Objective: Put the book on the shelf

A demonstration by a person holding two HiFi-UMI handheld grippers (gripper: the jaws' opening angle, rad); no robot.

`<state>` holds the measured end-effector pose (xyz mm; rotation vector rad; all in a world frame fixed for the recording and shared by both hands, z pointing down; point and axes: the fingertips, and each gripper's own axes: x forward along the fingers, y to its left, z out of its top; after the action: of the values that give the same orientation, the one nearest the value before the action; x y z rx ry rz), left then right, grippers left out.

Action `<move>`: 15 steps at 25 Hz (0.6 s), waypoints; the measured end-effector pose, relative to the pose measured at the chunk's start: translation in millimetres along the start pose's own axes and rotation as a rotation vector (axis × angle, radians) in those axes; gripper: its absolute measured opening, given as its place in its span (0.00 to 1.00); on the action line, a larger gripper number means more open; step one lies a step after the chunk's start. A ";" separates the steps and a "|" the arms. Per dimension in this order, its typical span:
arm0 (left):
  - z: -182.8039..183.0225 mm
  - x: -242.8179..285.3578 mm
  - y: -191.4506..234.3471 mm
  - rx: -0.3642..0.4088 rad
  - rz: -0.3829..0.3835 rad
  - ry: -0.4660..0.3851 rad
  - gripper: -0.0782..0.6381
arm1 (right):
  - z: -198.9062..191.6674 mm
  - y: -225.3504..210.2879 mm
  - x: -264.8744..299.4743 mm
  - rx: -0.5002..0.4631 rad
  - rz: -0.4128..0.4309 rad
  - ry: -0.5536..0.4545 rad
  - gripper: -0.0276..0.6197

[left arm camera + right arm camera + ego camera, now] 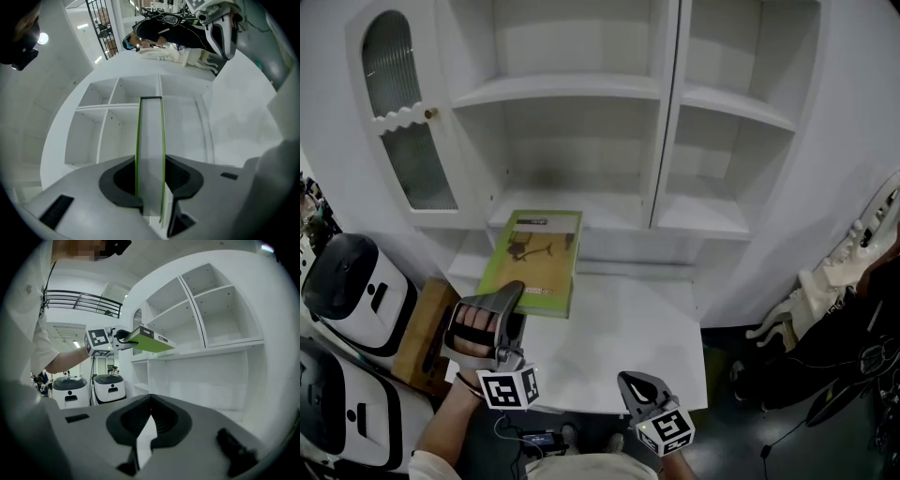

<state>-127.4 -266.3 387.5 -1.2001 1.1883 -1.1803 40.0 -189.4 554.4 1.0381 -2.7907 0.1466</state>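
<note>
The thin green-covered book, the only one, is hanging flat and cover-up in front of the white shelving cabinet. Its long axis is pointing into the cabinet's left column, with its far short edge near a lower shelf's front lip. The left gripper is clamping its near edge. Two columns of open compartments are standing free ahead, and the cabinet's arched glass door is swung left. The right gripper, jaws pressed together on nothing, is hovering below the cabinet's ledge.

paper book, matt painted shelf
</note>
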 end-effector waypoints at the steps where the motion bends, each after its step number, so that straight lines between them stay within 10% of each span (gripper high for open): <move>1: -3.0 2.4 3.5 0.003 0.002 0.001 0.31 | 0.9 0.9 3.4 -0.001 0.002 0.000 0.06; 15: -30.5 35.5 51.1 0.067 0.030 -0.028 0.31 | 13.1 3.8 29.7 -0.005 -0.040 -0.005 0.06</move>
<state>-156.2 -301.7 335.4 -1.1419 1.1336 -1.1684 13.8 -207.4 546.8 1.0944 -2.7713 0.1316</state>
